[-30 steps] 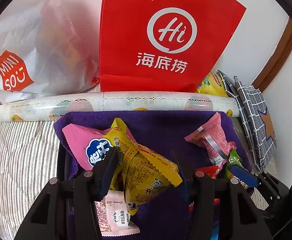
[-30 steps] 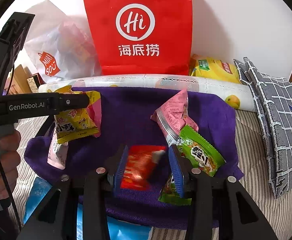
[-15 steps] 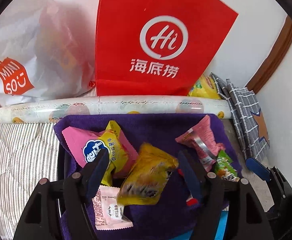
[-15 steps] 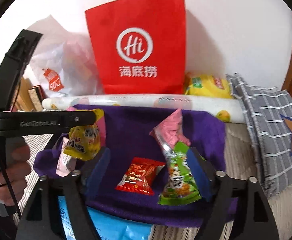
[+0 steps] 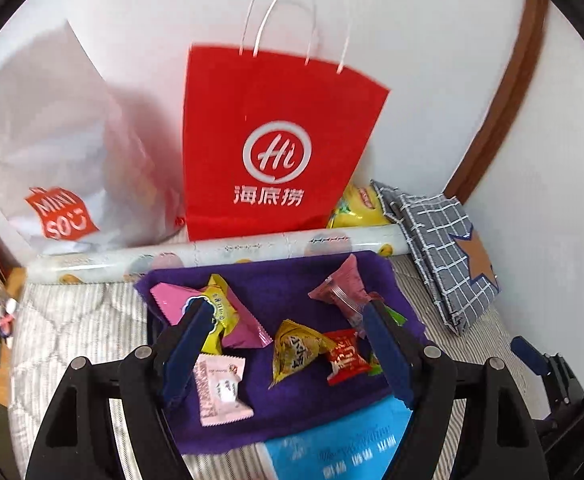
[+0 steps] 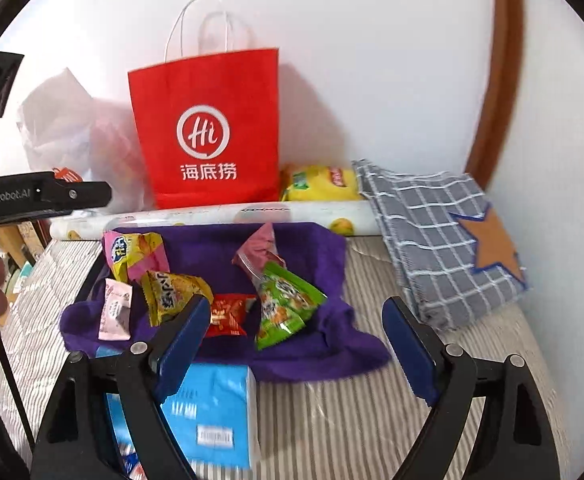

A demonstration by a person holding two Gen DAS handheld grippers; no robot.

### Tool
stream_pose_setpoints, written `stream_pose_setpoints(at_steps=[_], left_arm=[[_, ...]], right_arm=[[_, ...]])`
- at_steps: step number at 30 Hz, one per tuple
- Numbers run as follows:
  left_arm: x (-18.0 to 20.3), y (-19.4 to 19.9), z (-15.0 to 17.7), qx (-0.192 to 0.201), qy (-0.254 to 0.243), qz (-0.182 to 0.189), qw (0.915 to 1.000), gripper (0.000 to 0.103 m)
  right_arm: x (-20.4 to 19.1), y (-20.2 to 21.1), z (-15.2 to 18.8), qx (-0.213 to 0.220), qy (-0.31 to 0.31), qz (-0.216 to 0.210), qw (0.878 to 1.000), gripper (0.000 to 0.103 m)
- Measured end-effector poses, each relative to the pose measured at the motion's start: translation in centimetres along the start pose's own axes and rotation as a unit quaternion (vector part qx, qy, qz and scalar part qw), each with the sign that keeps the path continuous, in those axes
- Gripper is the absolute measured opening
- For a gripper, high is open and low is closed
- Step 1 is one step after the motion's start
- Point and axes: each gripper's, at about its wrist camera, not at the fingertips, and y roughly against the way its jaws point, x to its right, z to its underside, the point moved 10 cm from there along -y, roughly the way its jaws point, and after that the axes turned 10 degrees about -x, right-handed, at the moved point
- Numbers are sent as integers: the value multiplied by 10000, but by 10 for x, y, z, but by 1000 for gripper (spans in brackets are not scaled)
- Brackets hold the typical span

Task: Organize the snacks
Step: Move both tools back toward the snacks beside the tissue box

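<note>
Several snack packets lie on a purple cloth. My left gripper hovers above it, jaws opening with nothing clamped. Below the gap lie a yellow packet and a red packet. A small pale pink packet lies by the left finger. My right gripper also hangs over the cloth, jaws opening and empty. Under it are a green packet and the red packet, and the yellow packet lies left of those.
A red paper bag and a white plastic bag stand against the wall behind a patterned roll. A folded checked cloth lies right. A blue box sits at the cloth's near edge, on the striped bedding.
Both grippers opened and let go: the left released the yellow packet, the right the red one. Both rose and drew back, and the packets now lie on the cloth.
</note>
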Motion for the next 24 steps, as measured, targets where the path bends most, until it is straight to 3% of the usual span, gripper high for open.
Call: stream_pose_setpoints(at_steps=[5,16,24], left_arm=[[-3,24,28,8,81,56,10000,77],[-33,67,90,124,280,-281,9991,77],[-60,76,131,68,650,-439,9969,77]], right_arm=[[1,32,24,59,131,114,9998,87],[-24,54,80,-64,-36,-803,9967,87],[-61,59,118,-149,423,-1194,9918,76]])
